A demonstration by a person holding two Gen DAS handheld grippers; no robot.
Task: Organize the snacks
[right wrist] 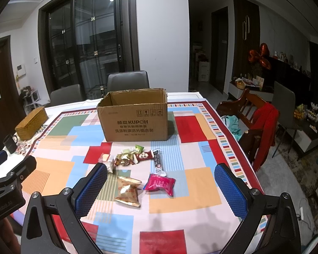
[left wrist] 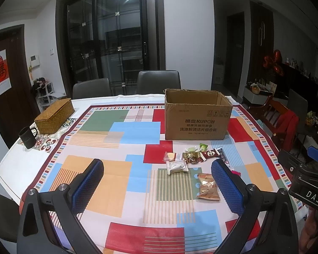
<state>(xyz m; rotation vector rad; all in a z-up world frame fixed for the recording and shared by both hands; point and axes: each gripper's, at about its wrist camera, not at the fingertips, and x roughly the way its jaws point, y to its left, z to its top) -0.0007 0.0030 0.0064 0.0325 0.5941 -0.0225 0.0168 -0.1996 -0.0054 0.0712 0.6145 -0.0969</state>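
Snacks are all sitting loose on the surface [right wrist: 201, 192] right now, none in the cardboard box [right wrist: 135, 122] as far as I can tell from where I'm standing. Looks like the very start of the job to me.

Both grippers are hovering above the near edge with nothing in them. The left gripper [left wrist: 158, 187] is spread wide open, and the right gripper [right wrist: 161, 188] is gaping wide too.

The pile is lying just in front of the box: a gold packet [right wrist: 128, 191] and a pink packet [right wrist: 160, 184] nearest the person, a long dark bar [right wrist: 158, 162] behind those, then a cluster of little ones including a dark red wrapper [right wrist: 144, 156] and a green candy [right wrist: 139, 148].

My guess is the next move is dropping the right gripper onto the pink or gold packet, since those are sitting right between its fingers. Crinkly bags, so it's probably needing a low, flat pinch, then a lift over the box rim, which is standing open at the top.
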